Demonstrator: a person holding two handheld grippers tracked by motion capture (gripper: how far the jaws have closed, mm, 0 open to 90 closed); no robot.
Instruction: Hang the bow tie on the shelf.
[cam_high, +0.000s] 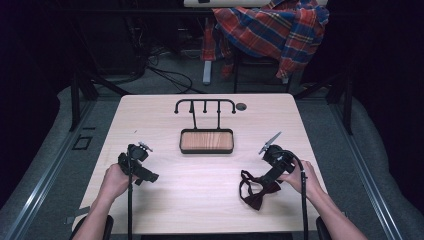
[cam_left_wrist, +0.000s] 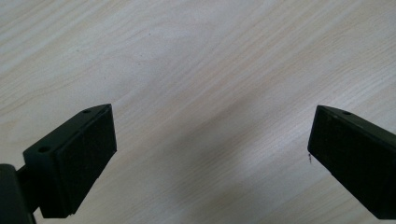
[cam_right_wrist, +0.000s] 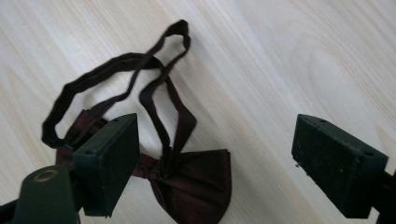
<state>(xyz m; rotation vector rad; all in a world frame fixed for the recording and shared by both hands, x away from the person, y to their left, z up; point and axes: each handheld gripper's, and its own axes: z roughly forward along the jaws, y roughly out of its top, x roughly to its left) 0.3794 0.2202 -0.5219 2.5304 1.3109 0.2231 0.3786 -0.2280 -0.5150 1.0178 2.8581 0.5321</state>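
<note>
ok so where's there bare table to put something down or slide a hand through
Free: the wide strip between the left gripper and the bow tie, in front of the wooden tray; also both far corners beside the hook rack. Crowded: the near right, where the right gripper hangs open over the bow tie's strap.

High view overlooks the whole table (cam_high: 150, 115); both gripper views face its wood closely.
</note>
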